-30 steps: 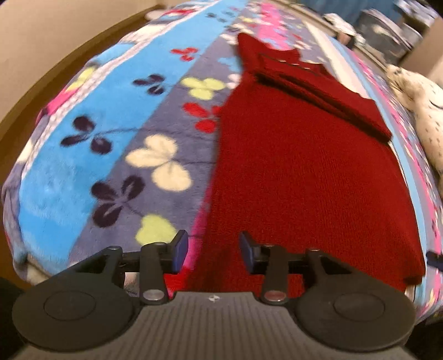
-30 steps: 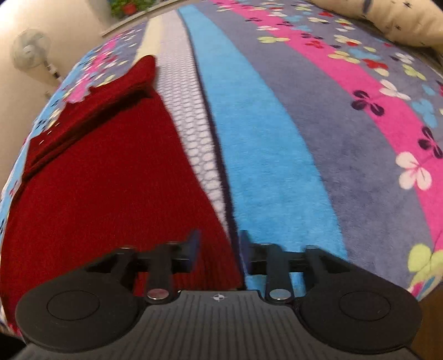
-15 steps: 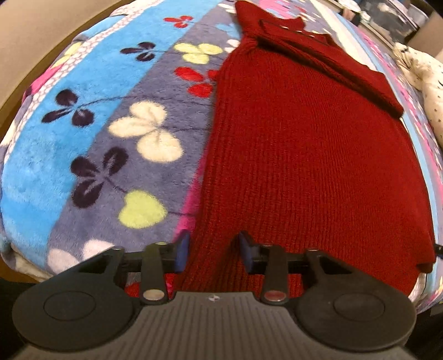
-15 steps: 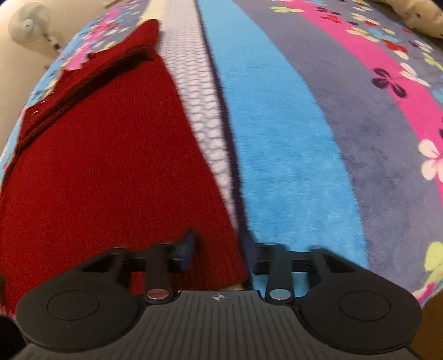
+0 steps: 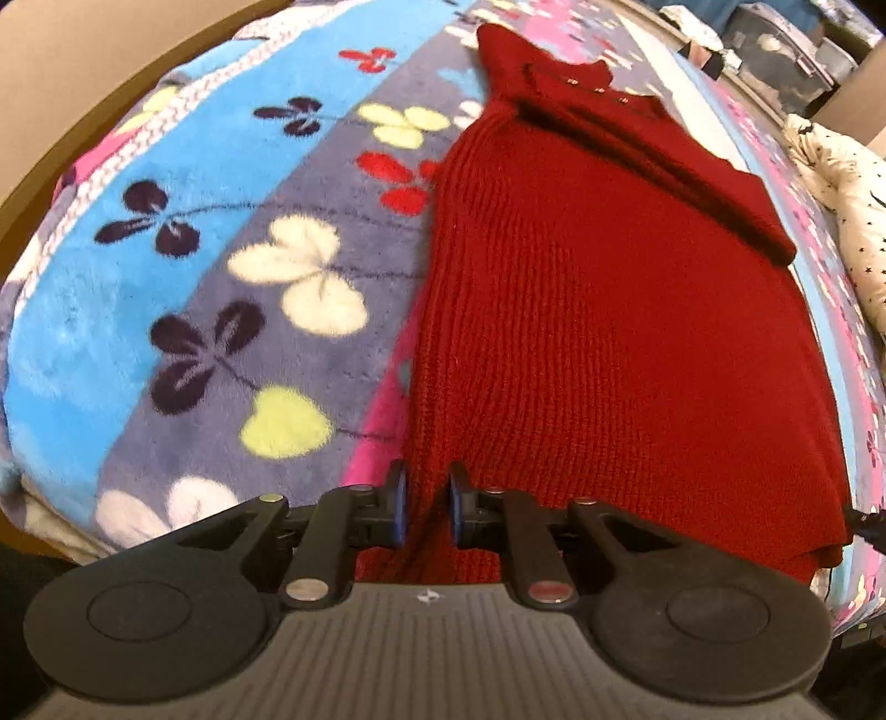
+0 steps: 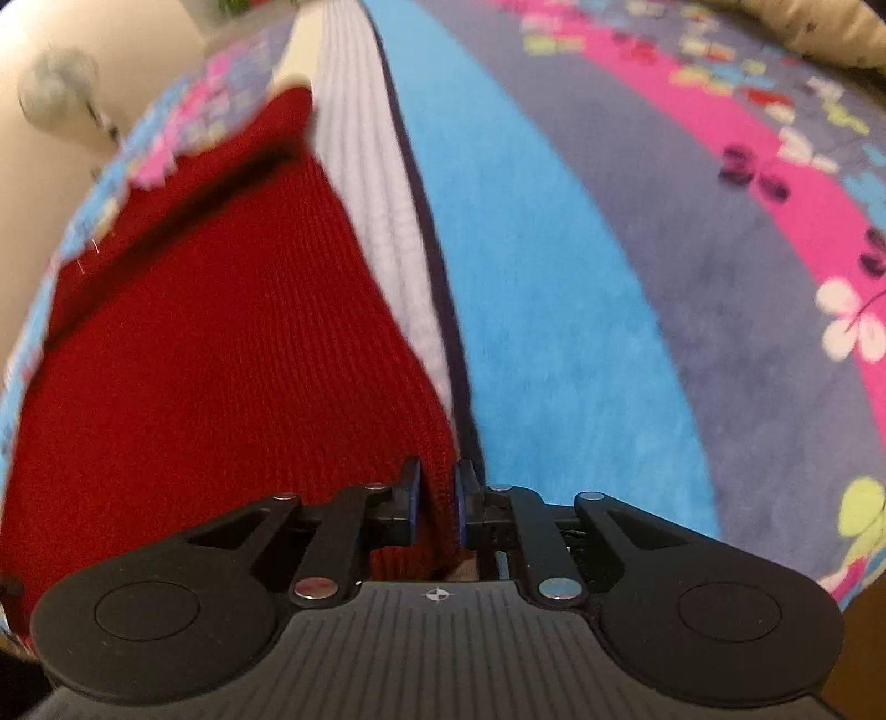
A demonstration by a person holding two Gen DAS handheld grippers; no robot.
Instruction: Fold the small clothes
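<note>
A dark red knit sweater [image 5: 609,332] lies flat on a striped, flowered blanket [image 5: 221,249], its sleeves folded across the far end. My left gripper [image 5: 425,487] sits at the near left corner of the hem. Its jaws are closing, with a pinch of red knit pressed between the blue pads. In the right wrist view the same sweater [image 6: 221,360] fills the left half. My right gripper [image 6: 437,482] holds the near right hem corner between its pads, and its jaws are opening very slightly.
The blanket [image 6: 554,277] stretches far to the right of the sweater. A white star-patterned cloth [image 5: 847,210] lies at the right edge. Dark bins [image 5: 775,50] stand beyond the bed, a fan [image 6: 55,94] by the wall, and a wooden bed rim [image 5: 55,166] at the left.
Both pairs of jaws stood open around the hem corners and have come together on the knit. Both grippers sit a little closer to the sweater.
</note>
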